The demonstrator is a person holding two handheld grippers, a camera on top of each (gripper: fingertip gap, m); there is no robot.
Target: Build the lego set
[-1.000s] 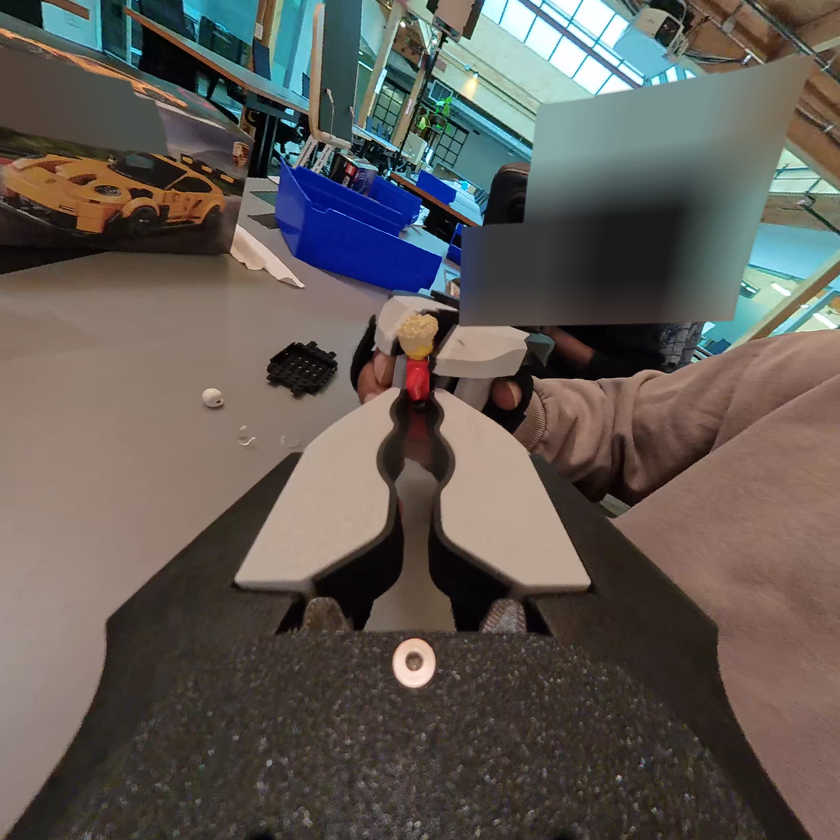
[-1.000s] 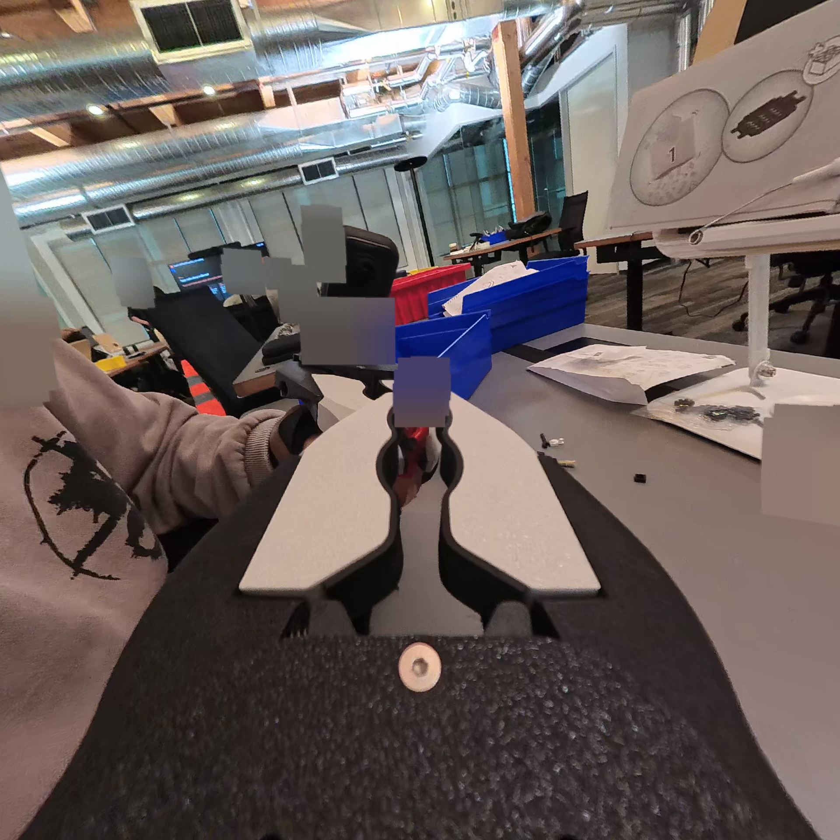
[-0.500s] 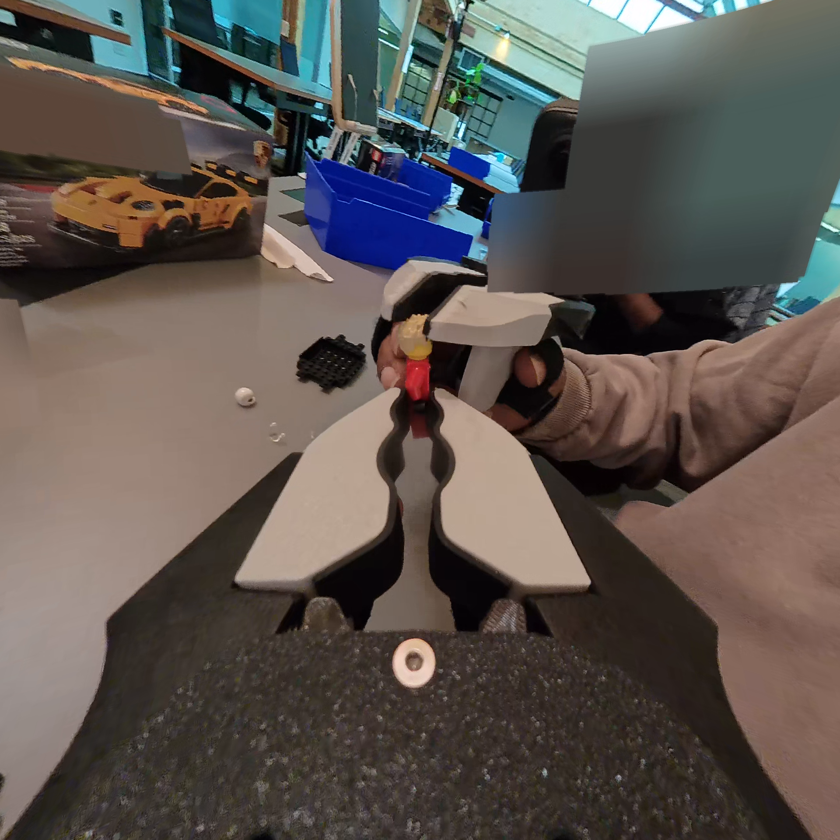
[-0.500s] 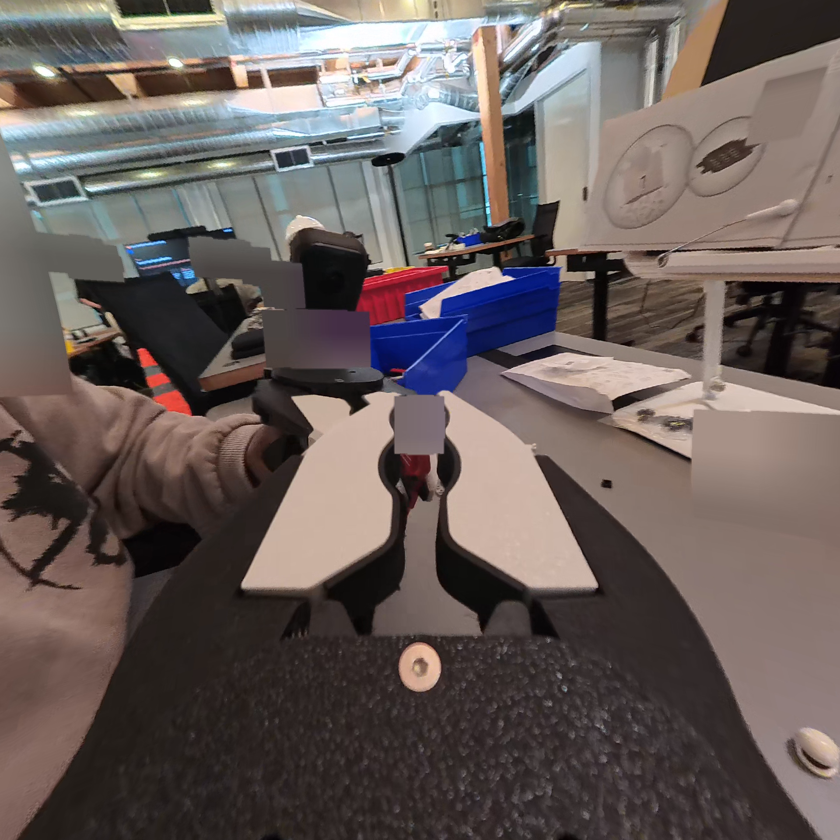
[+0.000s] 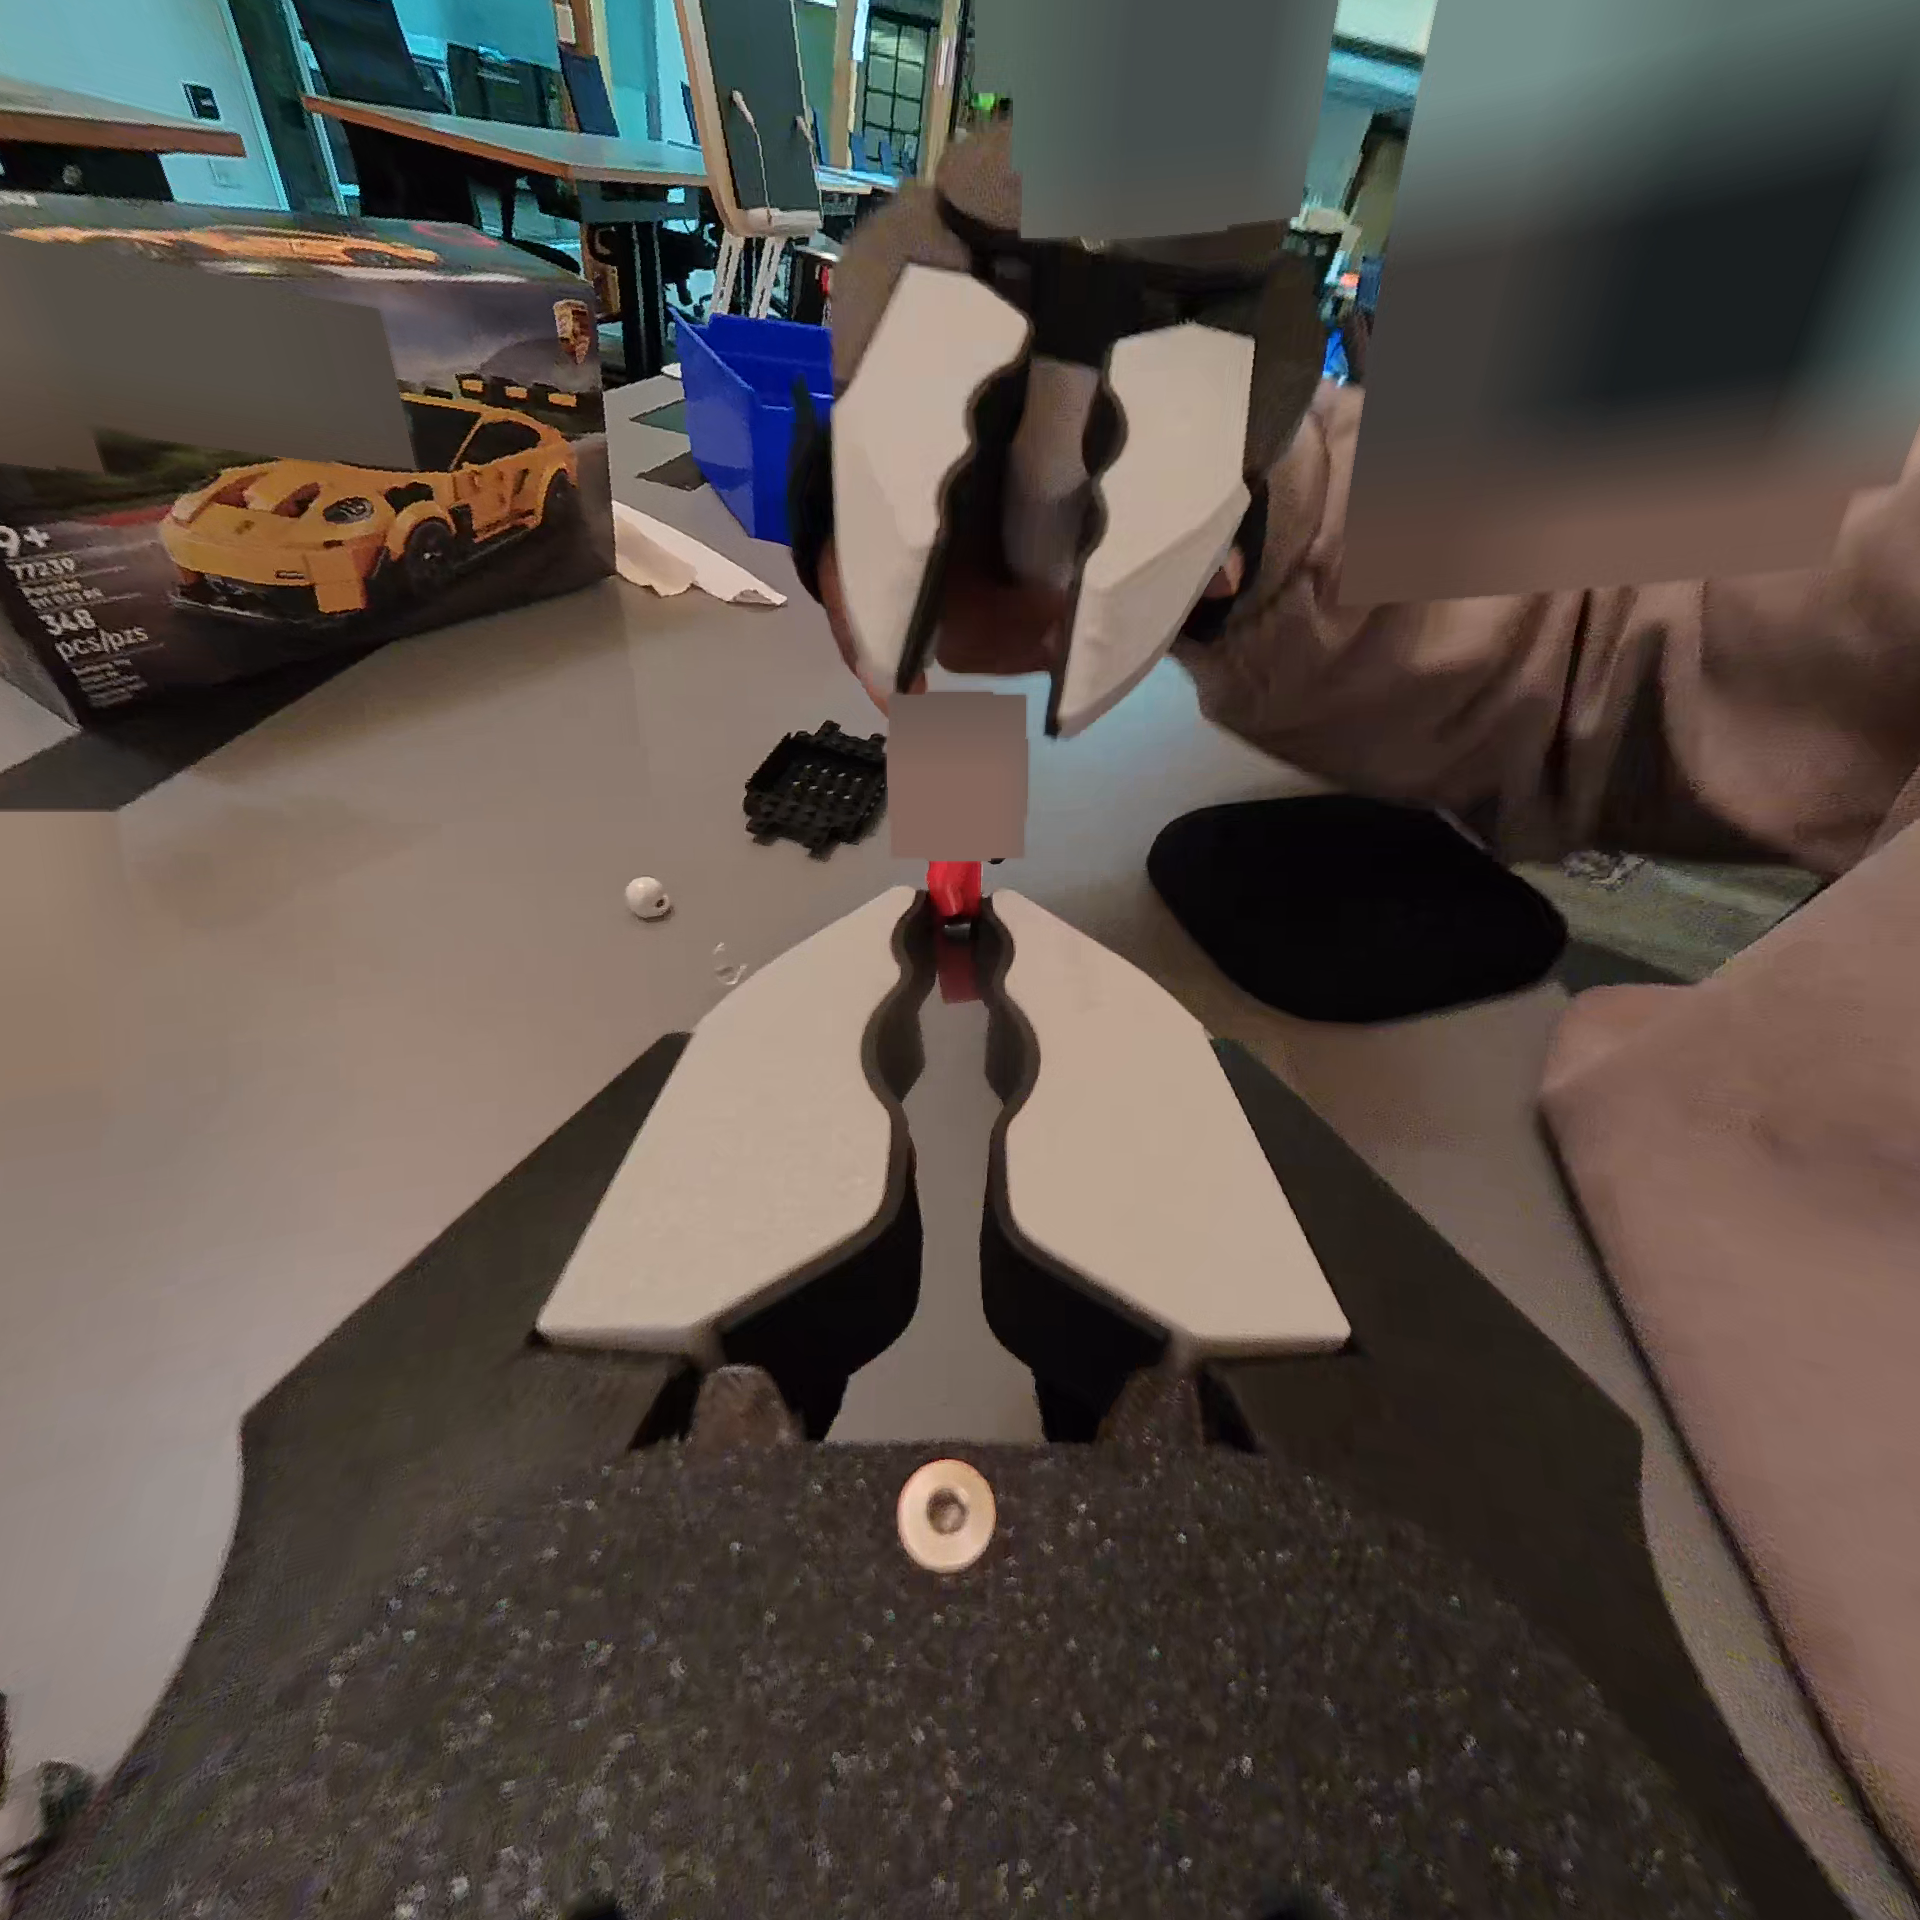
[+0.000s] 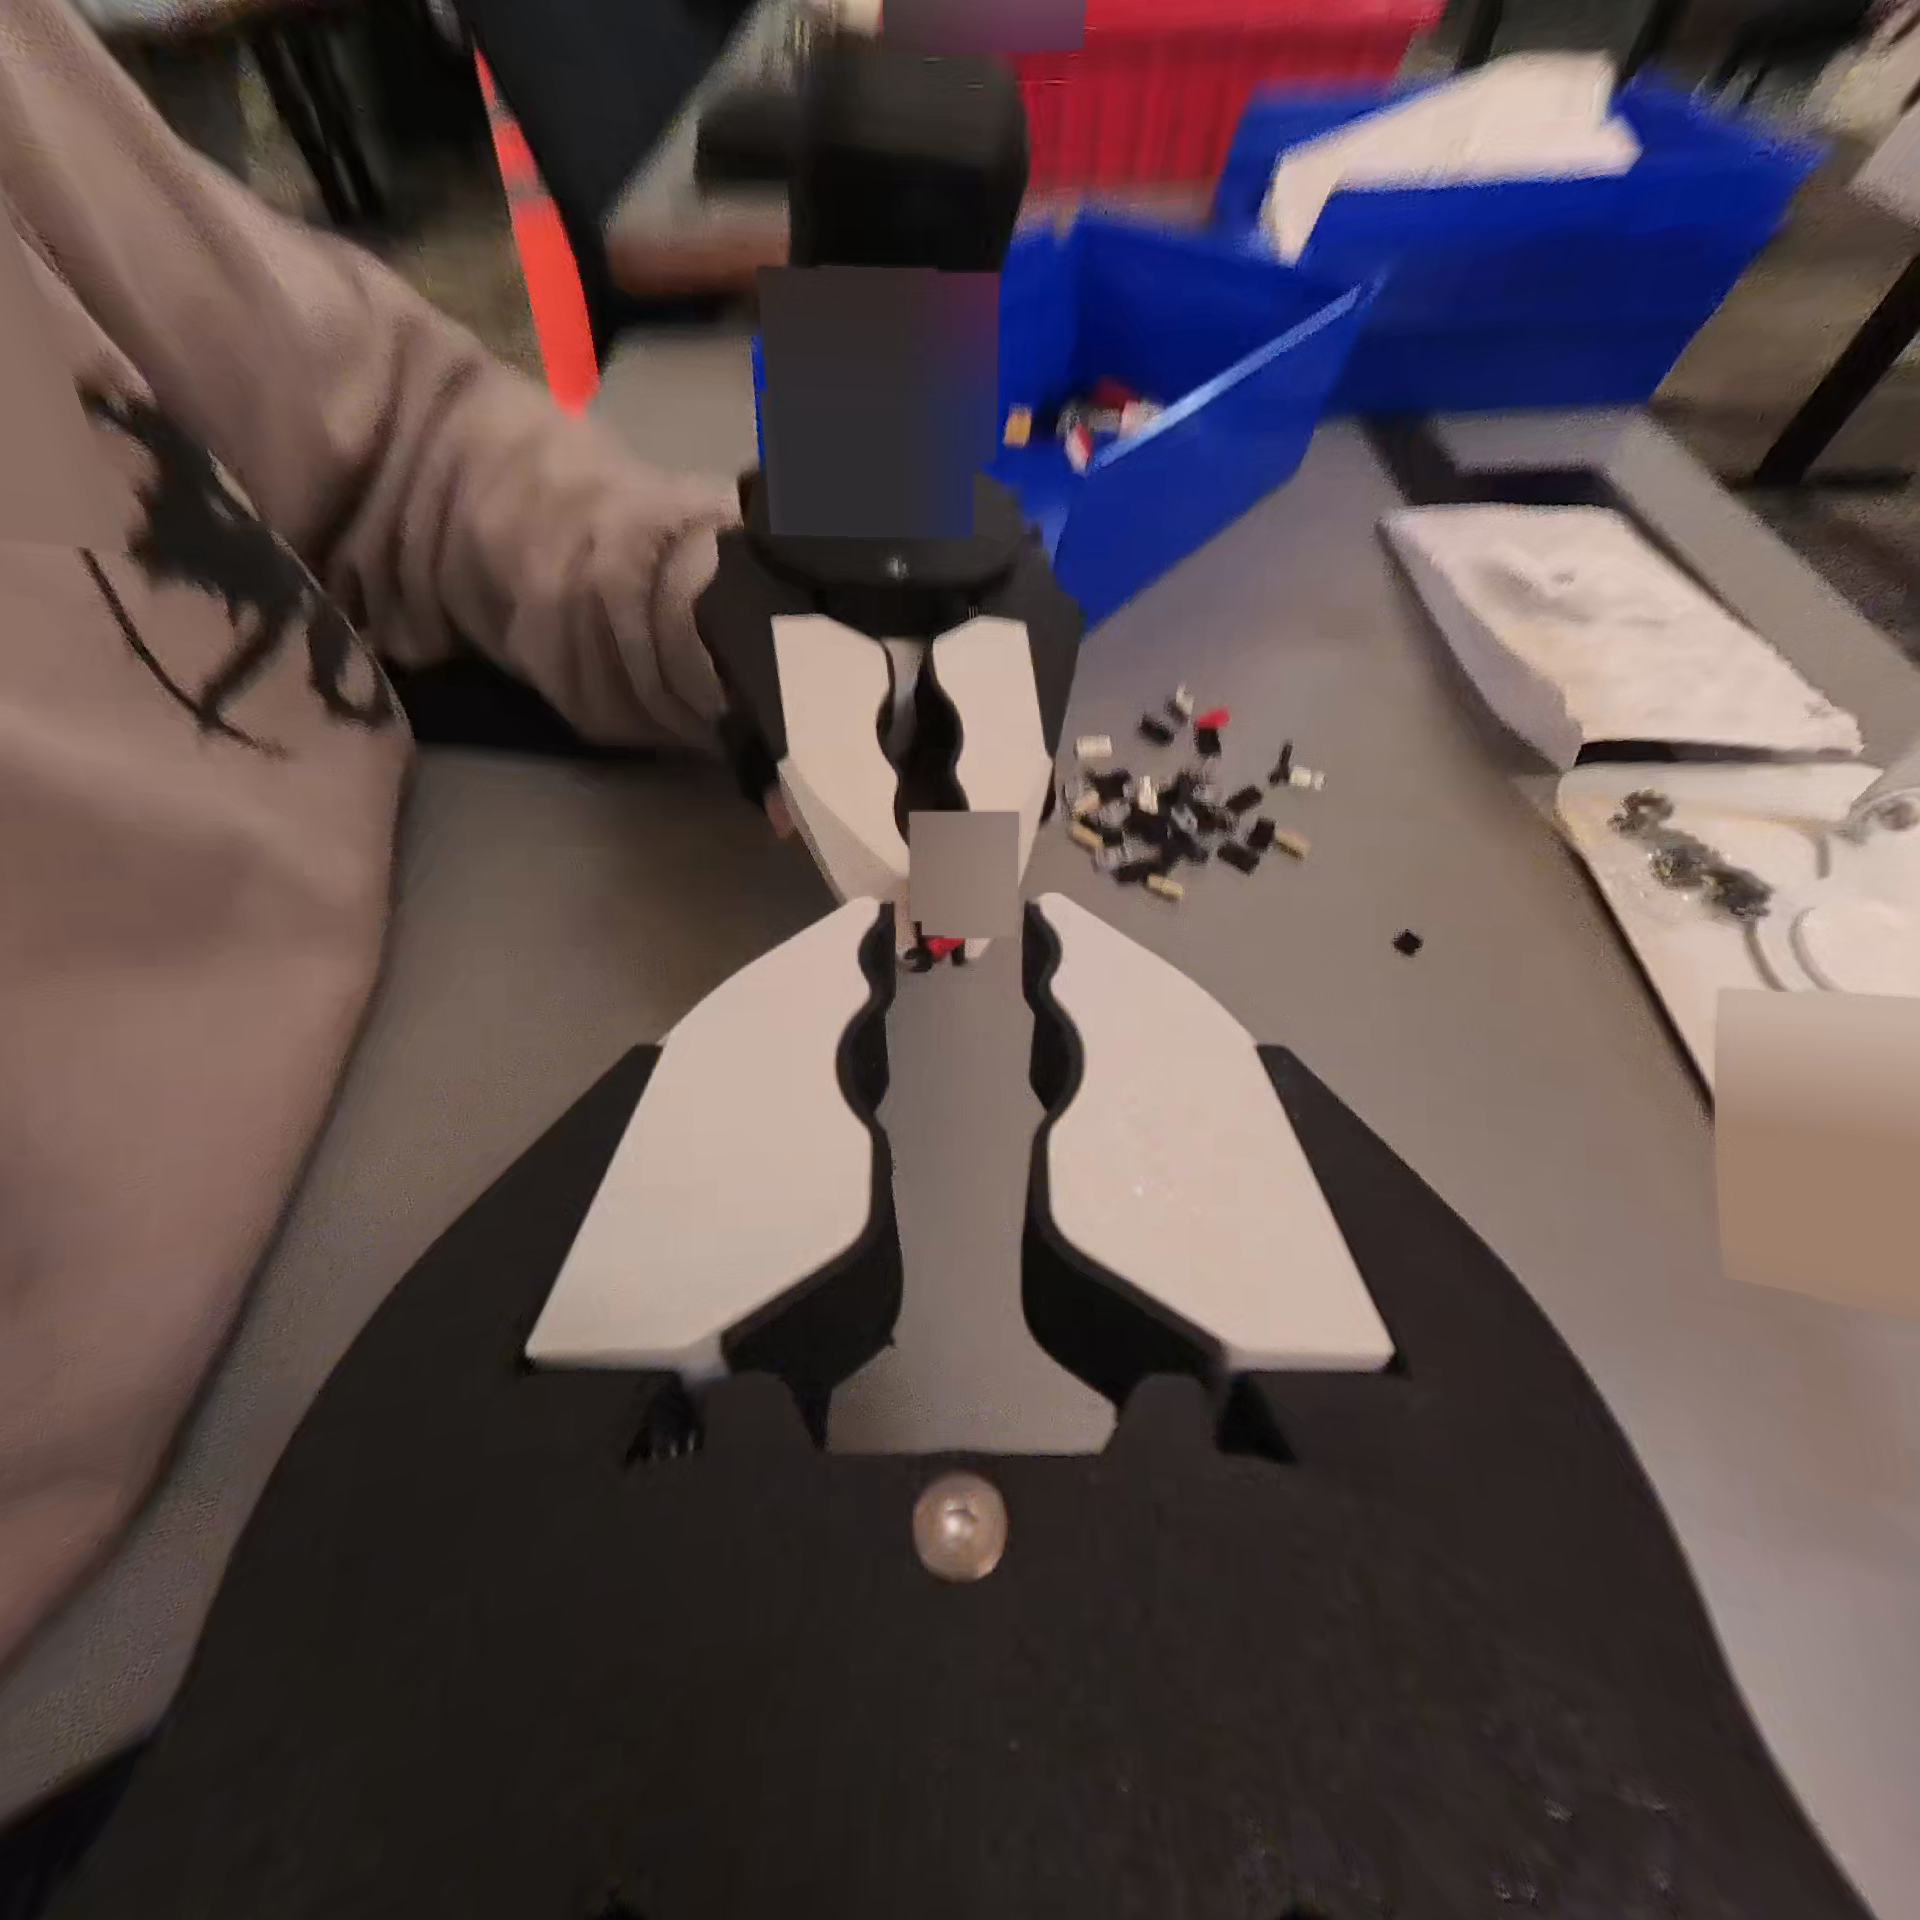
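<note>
A small red minifigure (image 5: 951,914) stands upright in my left gripper (image 5: 951,925), which is shut on its lower body just above the grey table (image 5: 364,1039). Its head is hidden by a mosaic patch. My right gripper (image 5: 982,686) hangs above it, tips pointing down, open and empty. In the right wrist view the right gripper (image 6: 956,920) is open, with the figure's red body (image 6: 940,948) showing between its tips. The left gripper (image 6: 914,748) faces it from behind the figure.
A black studded plate (image 5: 816,790) and a small white round piece (image 5: 646,897) lie left of the figure. The set's box (image 5: 301,468), a blue bin (image 5: 748,416) and a black pad (image 5: 1351,904) surround them. A pile of small pieces (image 6: 1174,810) and white bags (image 6: 1610,634) lie to the right. Left and right tips are no more than a few centimetres apart. Left tips and right tips are each some 20 centimetres from the small white round piece (image 5: 646,897).
My right gripper has opened, let go of the figure and swung up above it, now pointing down. My left gripper still holds the figure and has tilted down toward the table.
</note>
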